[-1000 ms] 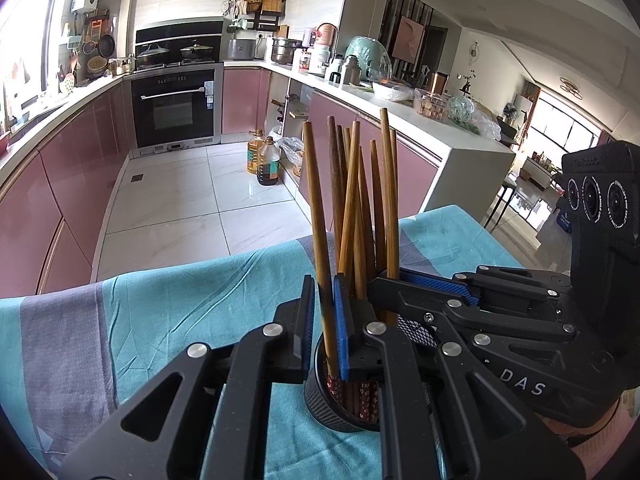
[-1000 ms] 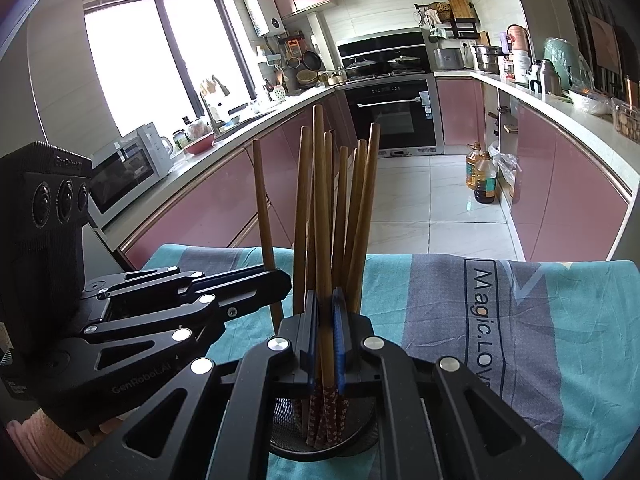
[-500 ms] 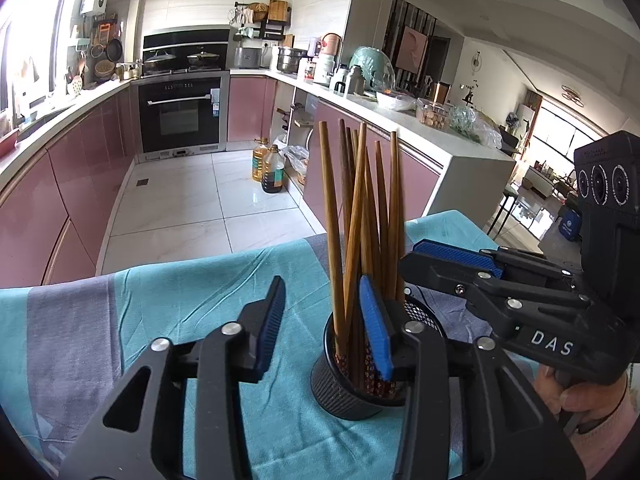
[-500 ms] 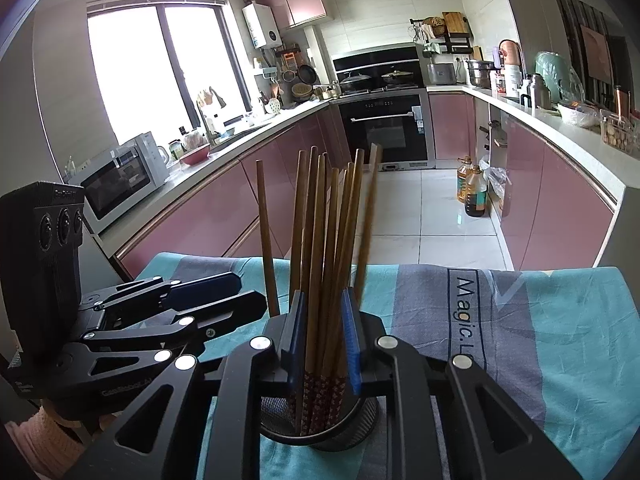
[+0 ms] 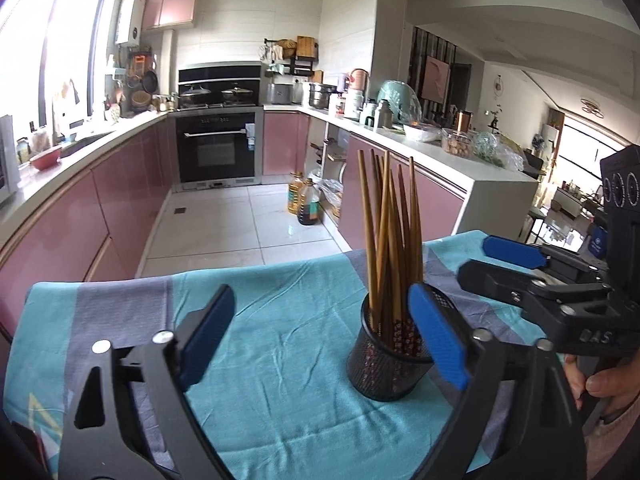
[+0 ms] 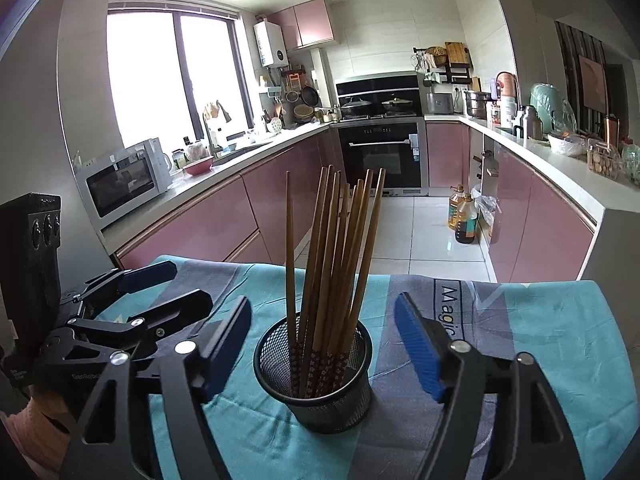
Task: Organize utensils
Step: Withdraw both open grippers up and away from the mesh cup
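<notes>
left hand-held gripper [image 5: 320, 332]: jaws opening, nothing between, let go of its chopstick | right hand-held gripper [image 6: 324, 340]: jaws opening, empty, straddling the holder without contact | chopsticks [image 6: 336, 256]: all upright in mesh holder [image 6: 316, 392] on cloth-covered surface [image 6: 560, 344] | judgement: both released, sorting likely complete

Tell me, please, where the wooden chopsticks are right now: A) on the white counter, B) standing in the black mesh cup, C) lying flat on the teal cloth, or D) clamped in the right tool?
B: the chopsticks stand bunched in the black mesh cup, touching neither tool's pads.
</notes>
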`<state>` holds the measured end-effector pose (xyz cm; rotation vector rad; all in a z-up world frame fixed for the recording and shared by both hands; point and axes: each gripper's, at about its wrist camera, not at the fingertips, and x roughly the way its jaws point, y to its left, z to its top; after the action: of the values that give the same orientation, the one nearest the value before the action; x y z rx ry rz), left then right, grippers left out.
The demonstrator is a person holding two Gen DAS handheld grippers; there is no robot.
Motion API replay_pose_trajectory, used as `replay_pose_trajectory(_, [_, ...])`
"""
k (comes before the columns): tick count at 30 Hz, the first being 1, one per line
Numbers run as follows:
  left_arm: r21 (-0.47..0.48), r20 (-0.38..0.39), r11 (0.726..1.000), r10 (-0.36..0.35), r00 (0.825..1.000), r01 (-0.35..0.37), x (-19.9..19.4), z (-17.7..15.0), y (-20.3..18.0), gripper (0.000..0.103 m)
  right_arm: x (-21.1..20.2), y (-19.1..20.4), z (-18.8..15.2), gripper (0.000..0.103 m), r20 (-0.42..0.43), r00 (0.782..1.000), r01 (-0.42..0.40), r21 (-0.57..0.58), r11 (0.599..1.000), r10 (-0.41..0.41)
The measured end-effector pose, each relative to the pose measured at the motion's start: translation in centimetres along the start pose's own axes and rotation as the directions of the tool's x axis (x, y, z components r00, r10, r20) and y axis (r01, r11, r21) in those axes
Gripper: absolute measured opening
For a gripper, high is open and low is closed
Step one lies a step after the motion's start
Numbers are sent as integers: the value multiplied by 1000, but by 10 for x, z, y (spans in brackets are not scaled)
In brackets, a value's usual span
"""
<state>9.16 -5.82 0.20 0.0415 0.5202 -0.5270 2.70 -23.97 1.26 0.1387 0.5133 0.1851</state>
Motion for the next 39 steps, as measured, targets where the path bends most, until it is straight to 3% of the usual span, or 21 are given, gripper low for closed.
replay_pose_trajectory(5, [5, 53, 997, 73, 996, -73, -26, -11, 2, 97, -10, 7, -14, 96, 22, 1000, 15, -15, 1000, -15])
replay_pose_trajectory(18, [-15, 128, 984, 179, 975, -179, -70, -33, 5, 97, -23, 42, -40, 96, 97, 994, 59, -86, 995, -51])
replay_pose_trajectory(39, [-51, 221, 961, 278, 935, -273, -105, -47, 8, 97, -39, 54, -49, 96, 192, 975, 125, -58, 991, -111])
